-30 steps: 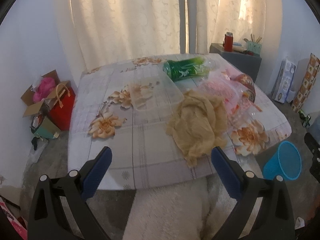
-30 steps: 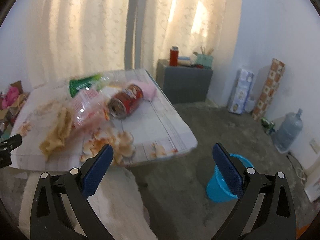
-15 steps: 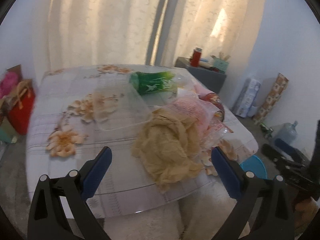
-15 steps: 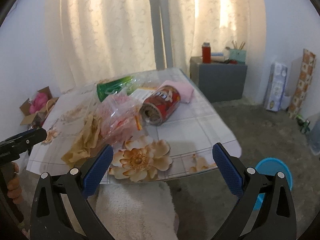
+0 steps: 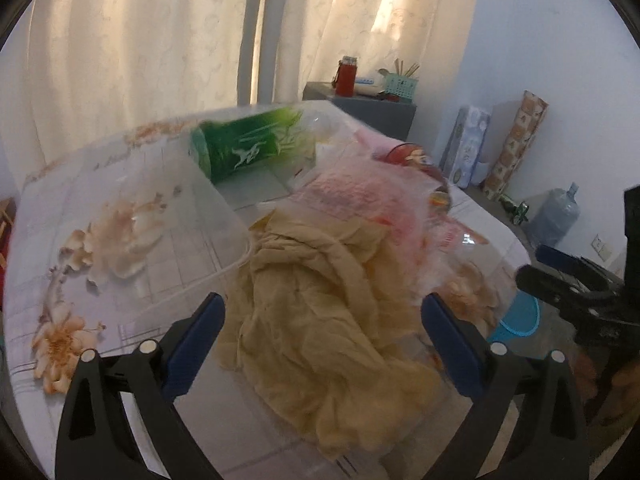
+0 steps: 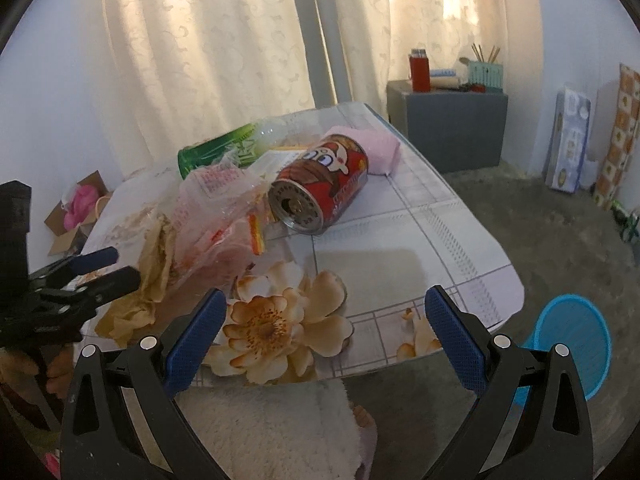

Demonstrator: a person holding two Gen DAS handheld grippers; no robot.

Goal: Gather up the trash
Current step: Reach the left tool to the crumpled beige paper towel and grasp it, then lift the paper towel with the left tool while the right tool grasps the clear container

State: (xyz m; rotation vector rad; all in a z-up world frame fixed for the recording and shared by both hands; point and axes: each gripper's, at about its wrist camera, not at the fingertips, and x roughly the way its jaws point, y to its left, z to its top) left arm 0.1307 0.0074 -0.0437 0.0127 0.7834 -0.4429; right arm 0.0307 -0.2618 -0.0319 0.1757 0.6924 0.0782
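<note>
Trash lies on a floral-cloth table: a crumpled tan paper wad, a pink-printed clear plastic bag, a green bottle, a clear plastic lid and a red can on its side. My left gripper is open, jaws either side of the tan wad, close above it. My right gripper is open and empty over the table's near edge, short of the can. A blue bin stands on the floor at right.
A pink cloth lies behind the can. A grey cabinet with a red jar stands by the curtains. Boxes and a water jug line the right wall. A white fluffy stool sits below the table edge.
My left gripper has moved forward and down onto the tan wad. My right gripper has swung left and closer to the table, bringing the can nearer. Both stay open.
</note>
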